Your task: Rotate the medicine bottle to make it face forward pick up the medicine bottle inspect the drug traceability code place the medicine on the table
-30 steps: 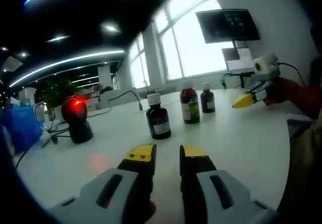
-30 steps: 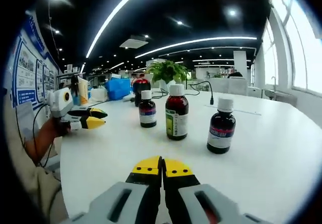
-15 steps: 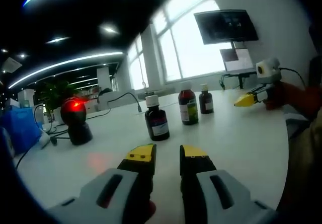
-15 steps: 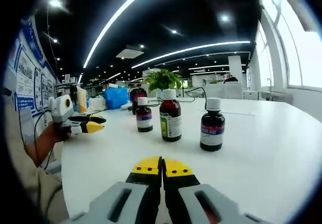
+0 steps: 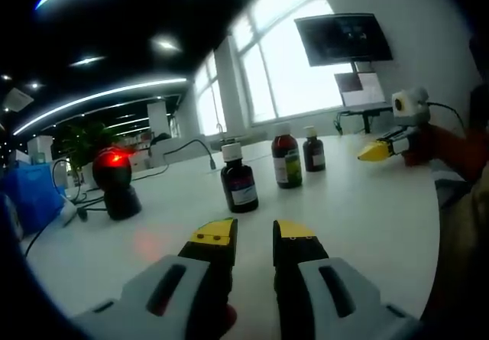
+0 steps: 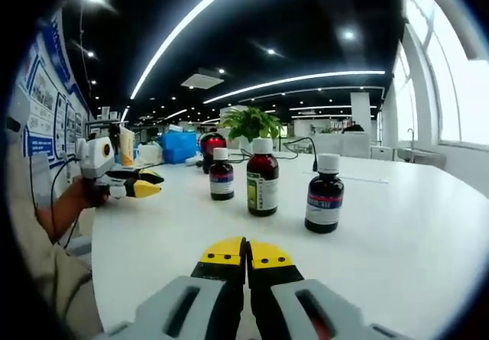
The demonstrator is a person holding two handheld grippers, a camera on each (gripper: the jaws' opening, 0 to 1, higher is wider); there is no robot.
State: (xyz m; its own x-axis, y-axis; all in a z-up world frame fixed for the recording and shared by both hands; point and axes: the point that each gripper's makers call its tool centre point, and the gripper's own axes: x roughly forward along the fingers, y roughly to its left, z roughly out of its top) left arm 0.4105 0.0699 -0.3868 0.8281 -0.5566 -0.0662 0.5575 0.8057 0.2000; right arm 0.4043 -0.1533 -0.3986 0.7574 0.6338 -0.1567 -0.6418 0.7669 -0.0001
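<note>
Table (image 6: 397, 225): white, spans the lower half of both views; three medicine bottles stand on it.
Nearest bottle (image 5: 239, 178): upright at centre of the left gripper view, untouched.
Scanner (image 5: 114, 179): red-lit, at centre left.
Left gripper (image 5: 254, 237): fingers spread, empty, bottom centre.
Right gripper (image 6: 246, 254): fingers pressed together, empty.
Change: bottles unmoved over the last second; only slight camera drift.
Meaning: rotation judged not yet begun.
</note>
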